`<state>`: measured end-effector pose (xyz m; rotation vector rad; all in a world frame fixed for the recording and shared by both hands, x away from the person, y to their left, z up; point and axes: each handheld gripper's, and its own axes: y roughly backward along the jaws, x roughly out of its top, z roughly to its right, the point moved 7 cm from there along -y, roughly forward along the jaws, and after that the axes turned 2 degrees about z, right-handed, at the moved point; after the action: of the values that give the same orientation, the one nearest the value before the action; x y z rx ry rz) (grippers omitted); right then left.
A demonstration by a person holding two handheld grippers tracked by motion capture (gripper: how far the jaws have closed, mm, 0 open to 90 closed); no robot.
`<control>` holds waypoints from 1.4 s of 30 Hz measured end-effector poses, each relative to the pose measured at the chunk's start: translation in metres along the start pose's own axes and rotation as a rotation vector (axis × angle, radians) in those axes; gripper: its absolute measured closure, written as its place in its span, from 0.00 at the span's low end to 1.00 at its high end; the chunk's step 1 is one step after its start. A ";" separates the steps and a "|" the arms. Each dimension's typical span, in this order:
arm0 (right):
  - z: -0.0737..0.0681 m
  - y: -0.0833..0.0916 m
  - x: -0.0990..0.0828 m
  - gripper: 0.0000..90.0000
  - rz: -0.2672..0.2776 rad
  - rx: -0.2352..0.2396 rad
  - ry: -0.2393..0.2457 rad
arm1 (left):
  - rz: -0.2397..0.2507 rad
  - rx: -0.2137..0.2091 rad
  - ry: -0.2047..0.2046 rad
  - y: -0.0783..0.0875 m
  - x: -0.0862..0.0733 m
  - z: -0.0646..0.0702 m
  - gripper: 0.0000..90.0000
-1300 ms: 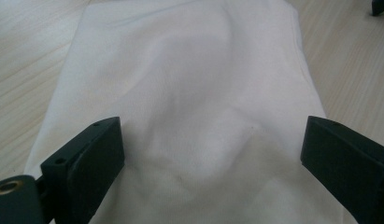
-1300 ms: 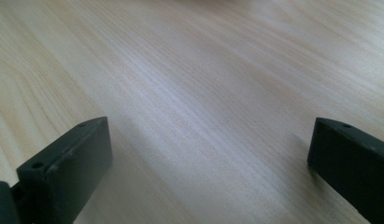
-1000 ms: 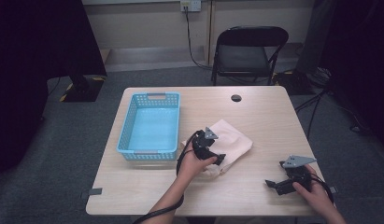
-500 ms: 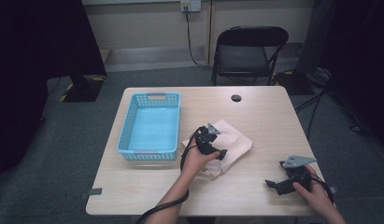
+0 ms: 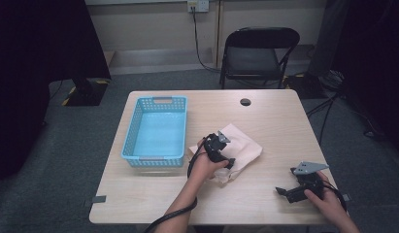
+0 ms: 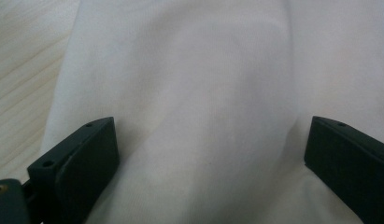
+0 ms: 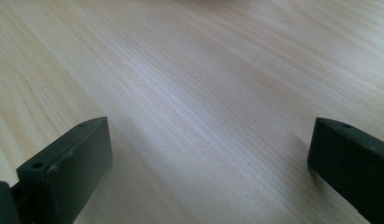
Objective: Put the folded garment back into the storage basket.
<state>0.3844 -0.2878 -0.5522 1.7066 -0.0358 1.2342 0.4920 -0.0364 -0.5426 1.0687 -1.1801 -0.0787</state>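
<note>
The wooden table spreads out beneath both grippers, a bare stretch of its grain lying right under the right one's spread jaws. A black folding chair stands past its far edge, well beyond anything the fingers reach. On the tabletop, off to the left of the left gripper and just beside the hand holding it, sits a light blue plastic basket with latticed walls. The pale cloth lies rumpled near the middle of the table, directly under the left gripper's fingers. In the left gripper view the cloth runs between and ahead of the two black jaws, which stand wide apart, released, with fabric bunched between them and nothing pinched. The right gripper rests low near the front right corner, well apart from the cloth, its jaws likewise spread and holding nothing. A small dark round hole sits in the tabletop beyond the cloth.
</note>
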 end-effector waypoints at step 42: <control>0.000 0.000 0.000 0.00 0.000 0.000 0.000 | -0.057 -0.055 0.066 0.055 0.020 0.027 0.85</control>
<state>0.3845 -0.2878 -0.5522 1.7067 -0.0364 1.2342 0.4549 -0.0347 -0.4900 1.0490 -1.0827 -0.1196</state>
